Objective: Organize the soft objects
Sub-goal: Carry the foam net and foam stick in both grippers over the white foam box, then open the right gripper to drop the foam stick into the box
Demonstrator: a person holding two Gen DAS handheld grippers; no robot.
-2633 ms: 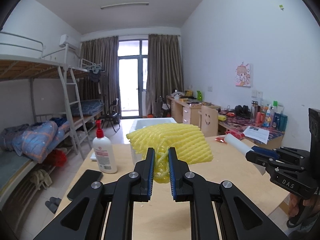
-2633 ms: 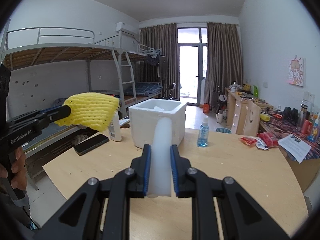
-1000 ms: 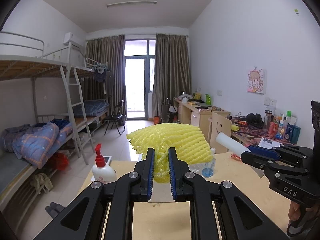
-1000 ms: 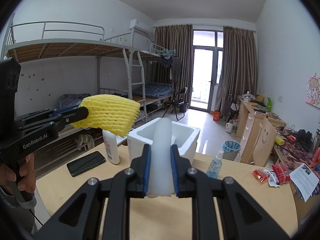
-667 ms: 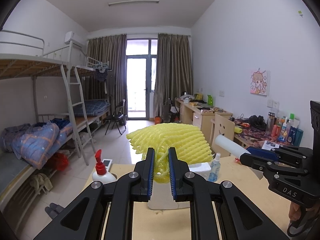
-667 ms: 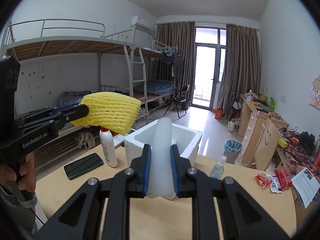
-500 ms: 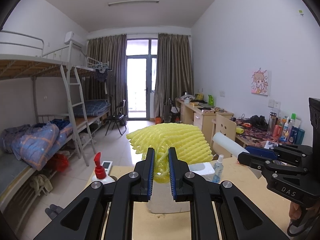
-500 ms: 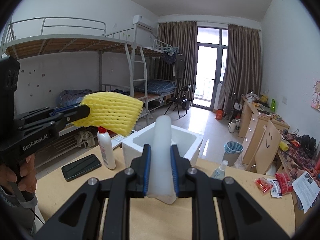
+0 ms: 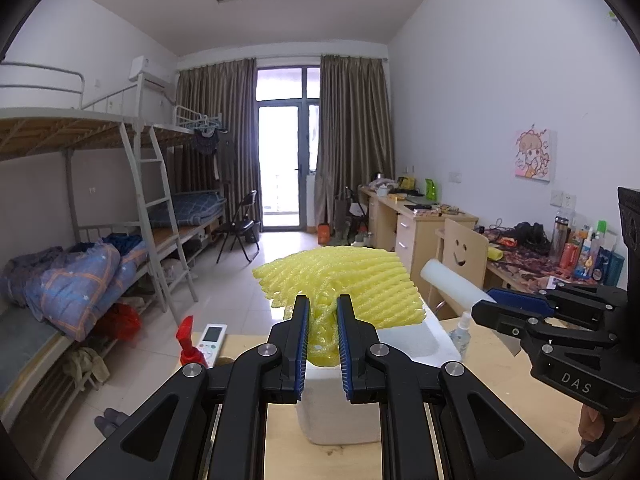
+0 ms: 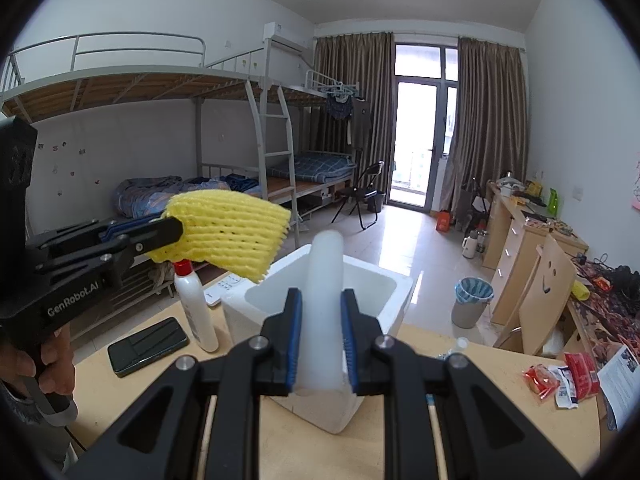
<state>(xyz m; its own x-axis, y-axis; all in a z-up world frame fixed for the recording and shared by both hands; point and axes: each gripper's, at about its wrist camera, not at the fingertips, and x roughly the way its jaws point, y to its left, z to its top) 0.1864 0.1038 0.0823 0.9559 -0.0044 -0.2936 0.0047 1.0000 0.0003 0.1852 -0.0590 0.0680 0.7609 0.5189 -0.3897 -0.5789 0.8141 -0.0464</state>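
Right now both claws are full. The left claw (image 9: 322,336) is squeezed tight on a bunch of yellow foam net (image 9: 344,284), and the right claw (image 10: 319,340) is clamped on a white foam tube (image 10: 325,300). Both soft things hang in the air close to the white foam box (image 10: 380,292) on the table (image 10: 480,400). I think the box is where they should go, since its top is open and it looks empty inside.

A lotion bottle (image 10: 194,312) with a red cap stands just beside the box, with a dark phone (image 10: 148,344) and a remote (image 9: 211,338) near it. A small spray bottle (image 9: 460,334) sits on the other side. The two claws are near each other, so they might bump over the box.
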